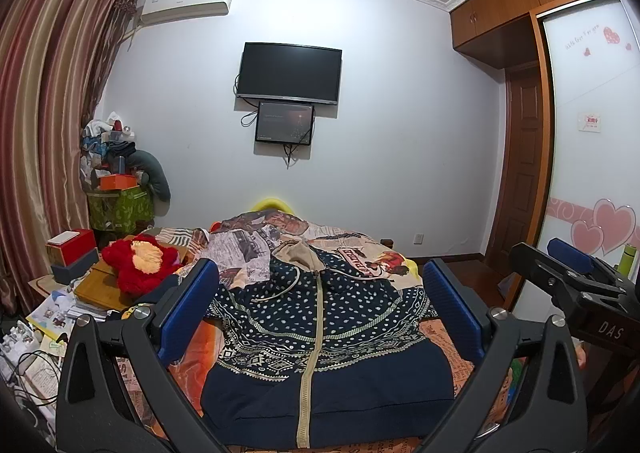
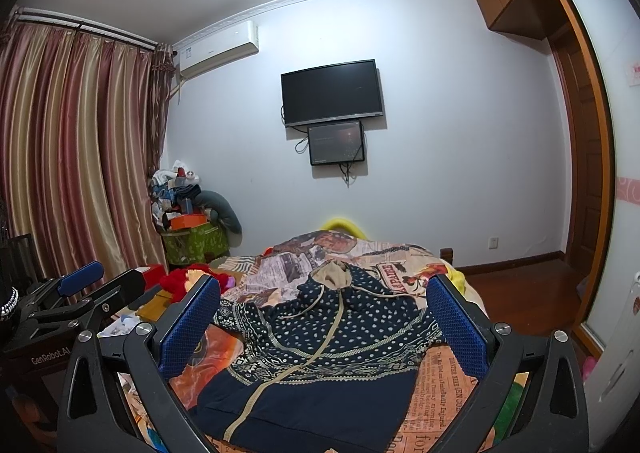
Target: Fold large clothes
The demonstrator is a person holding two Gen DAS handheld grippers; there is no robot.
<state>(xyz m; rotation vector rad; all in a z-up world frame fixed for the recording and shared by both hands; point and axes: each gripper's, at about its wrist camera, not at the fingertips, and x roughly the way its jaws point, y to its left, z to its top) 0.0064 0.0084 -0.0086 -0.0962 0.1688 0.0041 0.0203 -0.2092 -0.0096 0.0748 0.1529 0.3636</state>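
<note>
Navy hoodie: lies spread front-up on the bed, zip closed, beige hood toward the far wall
Left gripper: held level above the hoodie's near hem, blue fingers spread wide, gripping nothing
Right gripper: alongside at the same height, fingers apart, empty, not touching cloth
Red plush toy: left of the bed on a wooden stand
</note>
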